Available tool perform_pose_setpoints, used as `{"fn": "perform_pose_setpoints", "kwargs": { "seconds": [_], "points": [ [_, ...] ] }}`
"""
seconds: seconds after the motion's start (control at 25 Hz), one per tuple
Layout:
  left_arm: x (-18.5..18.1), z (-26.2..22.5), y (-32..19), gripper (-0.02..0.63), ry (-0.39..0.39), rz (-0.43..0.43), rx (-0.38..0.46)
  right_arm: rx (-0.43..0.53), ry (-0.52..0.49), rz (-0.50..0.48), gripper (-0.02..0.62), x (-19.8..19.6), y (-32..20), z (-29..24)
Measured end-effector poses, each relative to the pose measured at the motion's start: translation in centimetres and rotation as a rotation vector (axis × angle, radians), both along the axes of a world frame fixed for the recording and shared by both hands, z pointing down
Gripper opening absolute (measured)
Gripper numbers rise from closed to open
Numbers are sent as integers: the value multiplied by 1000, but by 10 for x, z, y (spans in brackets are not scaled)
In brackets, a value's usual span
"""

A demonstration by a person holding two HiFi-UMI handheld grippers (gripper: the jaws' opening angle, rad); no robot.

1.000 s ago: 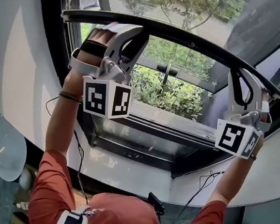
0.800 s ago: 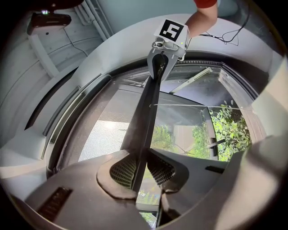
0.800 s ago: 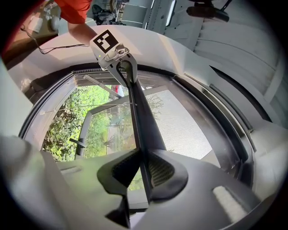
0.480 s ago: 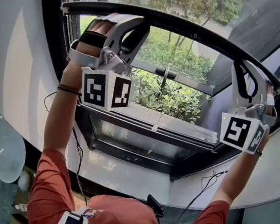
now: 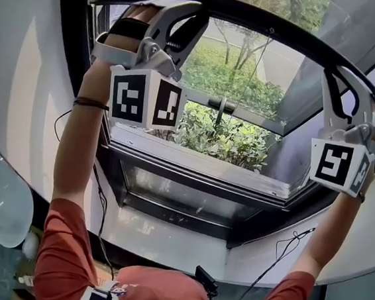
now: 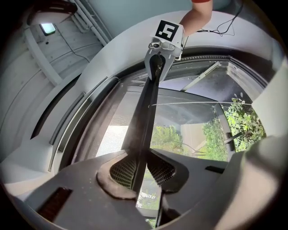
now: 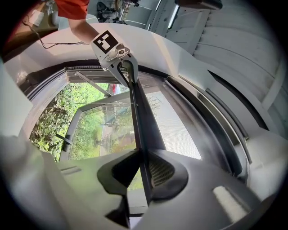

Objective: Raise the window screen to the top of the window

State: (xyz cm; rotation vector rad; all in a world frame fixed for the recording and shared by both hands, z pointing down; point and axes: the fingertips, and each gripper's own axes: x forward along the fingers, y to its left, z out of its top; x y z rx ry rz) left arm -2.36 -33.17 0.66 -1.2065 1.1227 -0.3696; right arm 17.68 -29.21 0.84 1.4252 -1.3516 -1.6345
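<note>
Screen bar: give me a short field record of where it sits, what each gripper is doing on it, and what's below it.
bar: black bar spanning the window, high in the head view
left gripper: shut on bar, near its left end
right gripper: shut on bar, near its right end
mesh: pale mesh visible beyond the bar, so probably not at the top yet
below bar: open glass pane with a handle; bushes outside

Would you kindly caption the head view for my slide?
Left gripper and right gripper clamp the screen bar high across the window.
</note>
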Motion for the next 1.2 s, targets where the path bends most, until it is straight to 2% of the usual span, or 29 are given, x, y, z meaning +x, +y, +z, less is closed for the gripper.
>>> {"fn": "perform_pose_setpoints", "kwargs": {
  "seconds": [0.6,0.84,1.2],
  "points": [
    [0,-32,-3,74,-30,-33,15,0,8,4,69,-3,-2,-35],
    [0,-34,-4,74,-51,-37,-8,-9,14,-7,69,-2,-3,-35],
    [0,-63,-4,74,-31,-55,37,32,19,-8,69,-2,-4,-65]
  ]
}}
